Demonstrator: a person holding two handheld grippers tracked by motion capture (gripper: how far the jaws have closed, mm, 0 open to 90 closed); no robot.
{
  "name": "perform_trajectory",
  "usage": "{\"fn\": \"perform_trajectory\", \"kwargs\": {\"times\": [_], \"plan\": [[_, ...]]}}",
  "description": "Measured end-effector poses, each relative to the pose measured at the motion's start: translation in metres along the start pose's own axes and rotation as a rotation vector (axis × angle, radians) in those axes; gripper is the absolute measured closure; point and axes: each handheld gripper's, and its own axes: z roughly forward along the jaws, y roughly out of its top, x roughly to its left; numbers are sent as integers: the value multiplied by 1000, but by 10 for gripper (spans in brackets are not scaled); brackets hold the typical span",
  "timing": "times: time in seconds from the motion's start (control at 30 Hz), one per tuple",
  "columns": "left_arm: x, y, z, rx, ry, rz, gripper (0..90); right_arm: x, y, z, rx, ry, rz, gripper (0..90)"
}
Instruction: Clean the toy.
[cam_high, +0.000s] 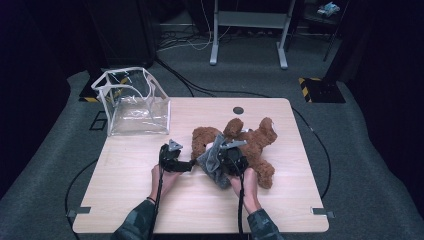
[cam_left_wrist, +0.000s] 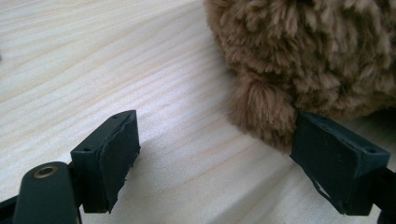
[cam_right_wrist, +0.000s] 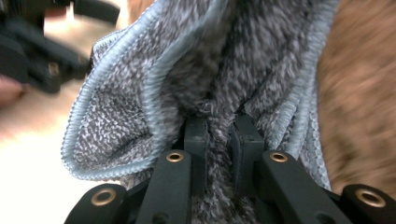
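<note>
A brown plush bear (cam_high: 250, 142) lies on its back on the wooden table (cam_high: 150, 200). My right gripper (cam_high: 226, 156) is shut on a grey fluffy cloth (cam_high: 212, 162), which bunches up between its jaws (cam_right_wrist: 219, 135) and drapes over the bear's near side. The brown fur (cam_right_wrist: 359, 102) shows blurred to the right of the cloth. My left gripper (cam_high: 186, 166) is open just left of the bear, low over the table. In the left gripper view its jaws stand wide apart, and a tuft of the bear's fur (cam_left_wrist: 266, 112) touches the right pad (cam_left_wrist: 336, 158).
A clear plastic bag with white trim (cam_high: 132, 102) stands open at the table's back left corner. A dark round hole (cam_high: 238, 110) sits near the back edge. Cables and a metal frame (cam_high: 250, 30) are on the floor behind.
</note>
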Motion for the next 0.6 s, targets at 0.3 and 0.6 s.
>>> {"fn": "perform_trajectory", "kwargs": {"times": [0.3,0.6], "plan": [[0,0,0,9,-3,18,148,-6,12,-20,-33,46,-18,797],[-1,0,0,8,-5,23,148,-24,80,-49,-211,-85,-4,794]]}}
